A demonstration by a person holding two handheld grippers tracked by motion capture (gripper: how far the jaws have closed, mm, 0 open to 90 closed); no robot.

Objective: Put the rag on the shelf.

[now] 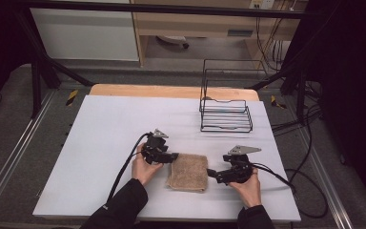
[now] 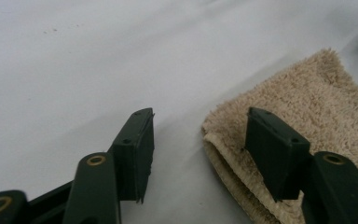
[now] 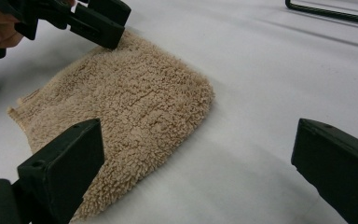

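A folded beige towel [image 1: 188,171] is laid on the white desk [image 1: 105,133], between the left gripper [image 1: 174,156] and the right gripper [image 1: 211,173]. Both jaws are seen released, nothing grasped. A black wire rack [image 1: 226,115] behind is shown whole from the high view; the towel's layered edge [image 2: 228,172] is seen in the left gripper view.

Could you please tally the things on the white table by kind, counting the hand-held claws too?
Folded beige towel: 1
Black wire rack: 1
Claws: 2, the left claw and the right claw
Total: 4
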